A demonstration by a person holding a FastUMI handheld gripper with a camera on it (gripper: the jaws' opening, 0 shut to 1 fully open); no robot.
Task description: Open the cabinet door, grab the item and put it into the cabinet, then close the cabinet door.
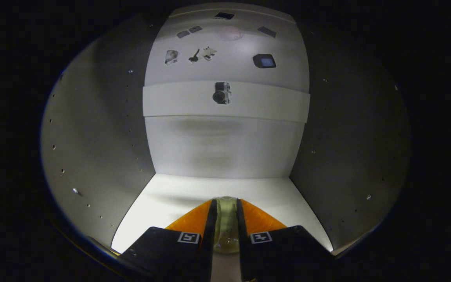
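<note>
Inside the white cabinet, the hand-held gripper holds a small clear, yellowish glass-like item, pinched between both narrowly set fingers. The item sits over the cabinet's white floor, near its front edge, midway between the side walls.

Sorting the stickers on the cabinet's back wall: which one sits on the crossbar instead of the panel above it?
The camera-shaped sticker, alone on the crossbar. The others sit on the upper panel. The hand-held gripper grips a translucent item.
</note>
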